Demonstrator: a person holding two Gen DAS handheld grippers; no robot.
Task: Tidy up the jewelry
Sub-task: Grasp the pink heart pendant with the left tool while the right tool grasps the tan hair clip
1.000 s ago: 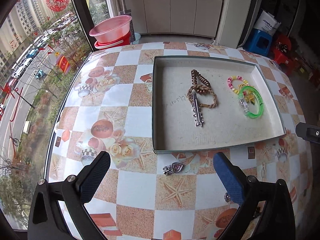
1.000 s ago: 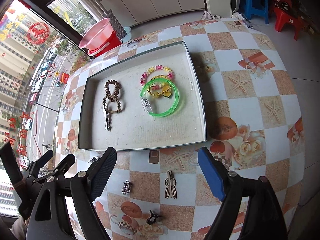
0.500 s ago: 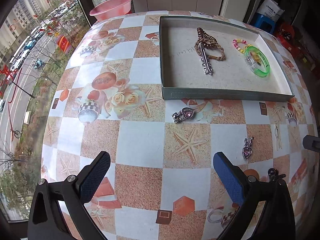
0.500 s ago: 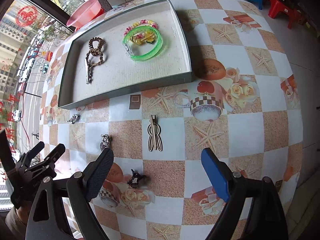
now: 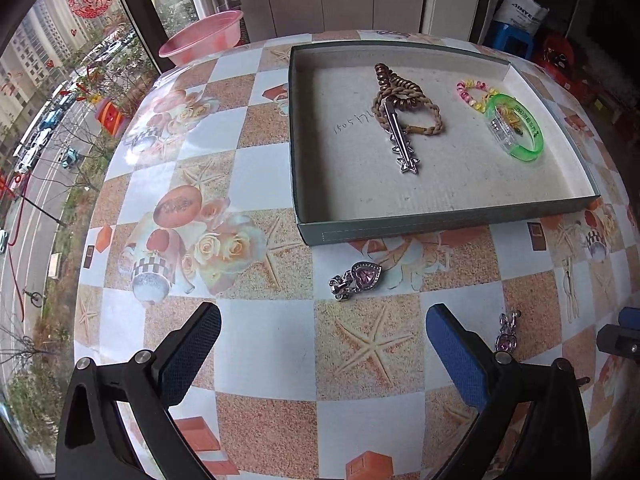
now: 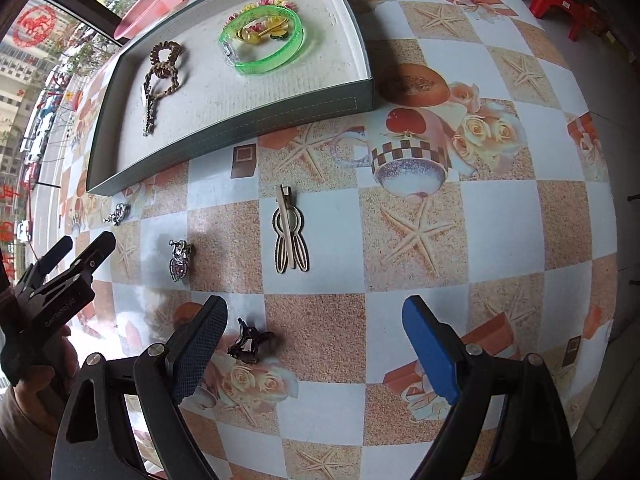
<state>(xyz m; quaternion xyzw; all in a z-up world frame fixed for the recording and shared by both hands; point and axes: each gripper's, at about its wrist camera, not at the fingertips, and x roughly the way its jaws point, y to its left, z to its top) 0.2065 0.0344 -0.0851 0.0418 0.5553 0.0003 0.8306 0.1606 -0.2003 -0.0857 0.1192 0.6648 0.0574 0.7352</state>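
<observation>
A shallow grey-green tray (image 5: 440, 226) (image 6: 240, 120) holds a brown braided bracelet with a silver pendant (image 5: 402, 120) (image 6: 158, 80), a green bangle (image 5: 516, 128) (image 6: 260, 44) and a pink-yellow bead bracelet (image 5: 472, 90). On the table in front lie a pink heart pendant (image 5: 356, 280) (image 6: 118, 213), a second pink heart charm (image 5: 506, 334) (image 6: 179, 260), a wooden hair clip (image 6: 290, 236) and a small black claw clip (image 6: 248, 344). My left gripper (image 5: 320, 352) is open and empty, just short of the heart pendant. My right gripper (image 6: 316, 344) is open and empty, its left finger beside the black clip.
The round table (image 5: 224, 320) has a checked tablecloth printed with starfish and roses. A pink basin (image 5: 204, 38) stands beyond the far edge by the window. Blue and red stools (image 6: 560, 8) stand on the floor to the right. The left gripper shows in the right wrist view (image 6: 60, 276).
Both grippers drew back from the tray over the last second; now the left has come forward toward the heart pendant and the right has lowered toward the clips. Both stayed open.
</observation>
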